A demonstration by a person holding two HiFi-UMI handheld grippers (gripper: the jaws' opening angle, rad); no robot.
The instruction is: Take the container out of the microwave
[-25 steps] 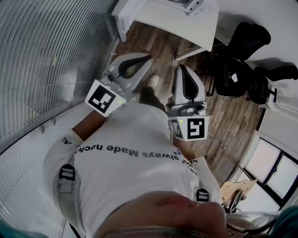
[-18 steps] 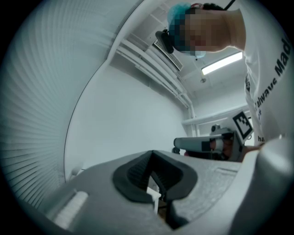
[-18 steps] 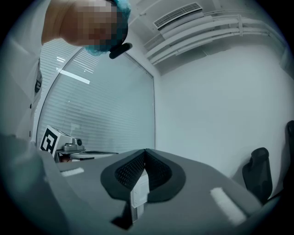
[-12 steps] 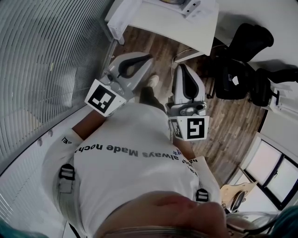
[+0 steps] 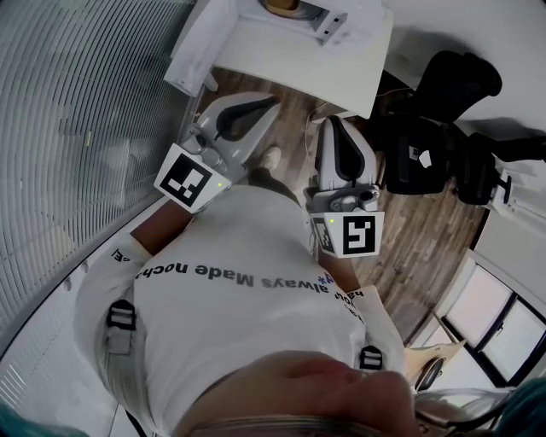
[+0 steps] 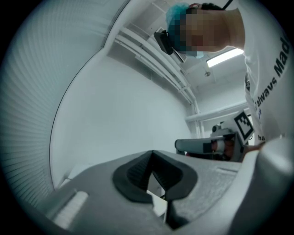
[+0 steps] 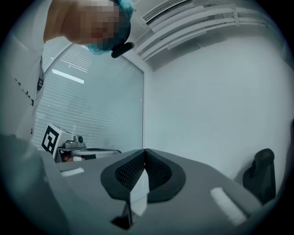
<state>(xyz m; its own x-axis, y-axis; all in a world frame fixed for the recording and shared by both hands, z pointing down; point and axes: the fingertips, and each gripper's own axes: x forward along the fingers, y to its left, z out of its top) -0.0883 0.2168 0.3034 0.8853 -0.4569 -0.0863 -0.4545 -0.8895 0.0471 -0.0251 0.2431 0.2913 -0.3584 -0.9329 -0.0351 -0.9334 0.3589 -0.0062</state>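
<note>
Neither a microwave nor a container shows in any view. In the head view my left gripper (image 5: 272, 101) and right gripper (image 5: 334, 120) are held side by side in front of the person's white shirt, pointing forward over the wooden floor. Both have their jaws together with nothing between them. The left gripper view shows the left gripper's (image 6: 152, 152) dark pads meeting at the tip against a blank white wall. In the right gripper view the right gripper (image 7: 145, 150) looks the same, facing a white wall beside slatted blinds.
A white table (image 5: 281, 60) stands just ahead, with a brownish round thing (image 5: 283, 5) and a grey device (image 5: 328, 24) at its far edge. Black office chairs (image 5: 452, 85) stand to the right. A wall of blinds (image 5: 85, 128) runs along the left.
The white table and the chairs have come closer in the head view as the person walks forward. Both grippers keep the same pose, jaws together.
</note>
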